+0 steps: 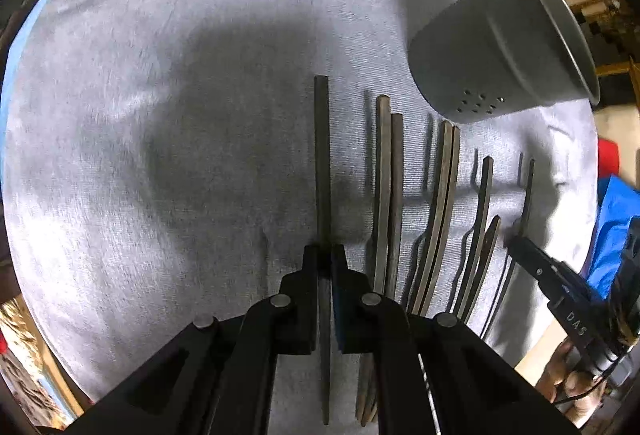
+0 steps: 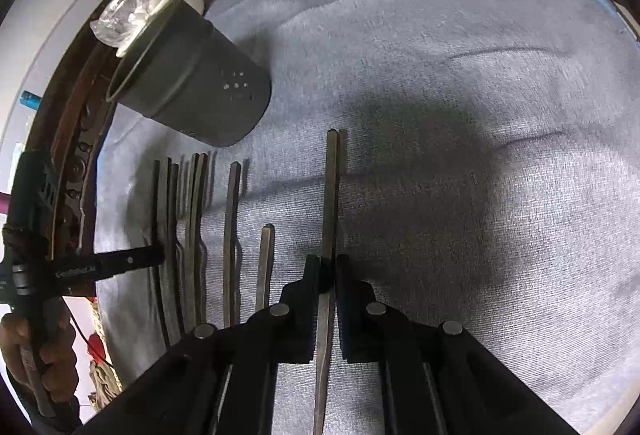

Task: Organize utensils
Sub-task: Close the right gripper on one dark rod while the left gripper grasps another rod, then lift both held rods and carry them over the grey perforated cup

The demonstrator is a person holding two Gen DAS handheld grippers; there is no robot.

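Observation:
Several dark flat utensils (image 1: 390, 195) lie side by side on a grey cloth (image 1: 160, 115), handles pointing away. My left gripper (image 1: 325, 251) is shut on the leftmost utensil (image 1: 321, 155), whose handle runs up between the pads. My right gripper (image 2: 329, 261) is shut on the rightmost utensil (image 2: 331, 195) of the row (image 2: 232, 235). Each gripper shows in the other's view: the right gripper (image 1: 514, 245) at the row's right end, the left gripper (image 2: 160, 255) at its left end. A grey utensil holder (image 1: 492, 55) (image 2: 200, 83) with small holes stands behind the row.
The cloth (image 2: 440, 75) covers a round table with a dark wooden rim (image 2: 76, 155). A plastic-wrapped cup (image 2: 132, 11) sits behind the holder. A person's hand (image 2: 40, 347) grips the left tool. Blue fabric (image 1: 616, 235) lies beyond the table's right edge.

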